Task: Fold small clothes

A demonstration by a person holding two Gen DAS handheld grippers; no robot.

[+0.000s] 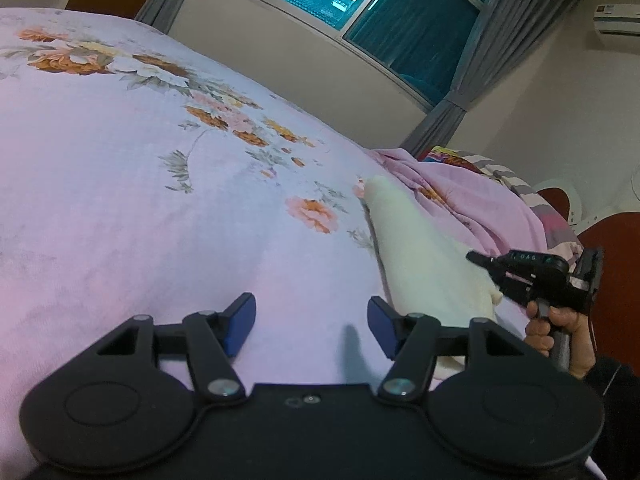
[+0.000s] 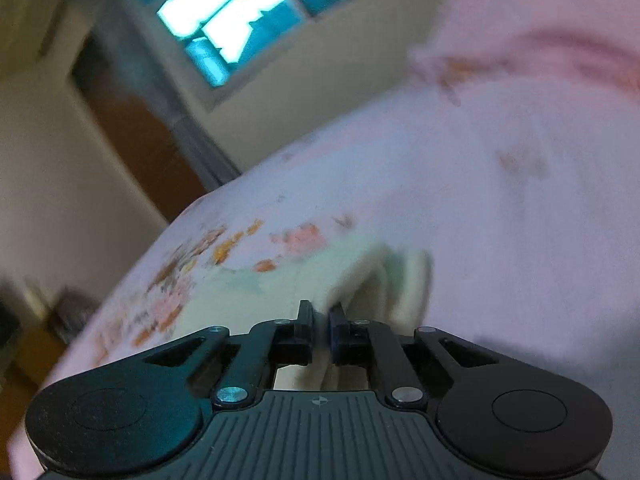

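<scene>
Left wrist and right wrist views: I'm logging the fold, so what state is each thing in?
Left claw: open, empty, above the bedspread.
Right claw: shut on the white garment's edge.
White garment: lying long on the bedspread, not yet folded small.
Bedspread: spread flat.
Pink quilt: bunched up.
Curtains: drawn open.

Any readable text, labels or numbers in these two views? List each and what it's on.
"0A5" or similar, pale characters on the top of the right gripper body, seen from the left wrist view; too small to read with confidence.
Air conditioner on the wall: a small dark and red label at its left end, too small to read.
Right wrist view: motion-blurred, no text visible.
Floral bedsheet and white garment: no text.
</scene>
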